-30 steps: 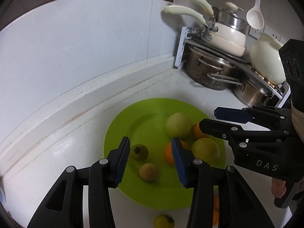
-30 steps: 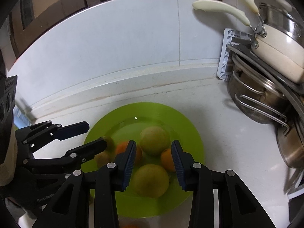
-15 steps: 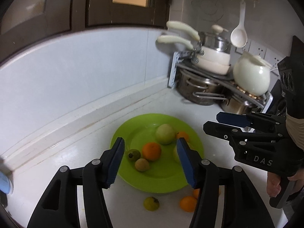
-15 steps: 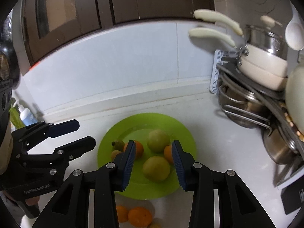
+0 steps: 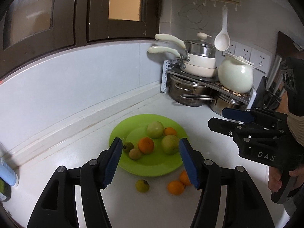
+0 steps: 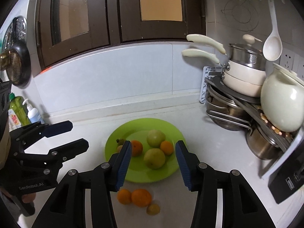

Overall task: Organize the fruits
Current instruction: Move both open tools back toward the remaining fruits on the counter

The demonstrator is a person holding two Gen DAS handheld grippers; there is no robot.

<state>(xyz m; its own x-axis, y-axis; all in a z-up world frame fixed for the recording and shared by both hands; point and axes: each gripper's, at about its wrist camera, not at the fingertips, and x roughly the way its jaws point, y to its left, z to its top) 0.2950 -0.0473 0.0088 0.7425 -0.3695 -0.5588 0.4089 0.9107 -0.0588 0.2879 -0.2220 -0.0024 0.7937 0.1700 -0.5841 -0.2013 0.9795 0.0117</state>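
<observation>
loose fruit (image 6: 141, 197): two oranges and a small yellowish one are left on the counter, just in front of the plate (image 6: 114, 142)
handling: probably light and firm but rolly; best pinched across the middle
plate: six fruits already piled in
left gripper (image 5: 150, 161): jaws opening, nothing held
right gripper (image 6: 153, 163): jaws opening, nothing held

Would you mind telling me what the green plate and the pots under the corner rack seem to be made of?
The green plate looks like plastic: a uniform bright lime colour with a dull, soft sheen, though glazed ceramic cannot be ruled out. The pots under the rack look like stainless steel: silvery walls and handles with mirror-like reflections.
</observation>
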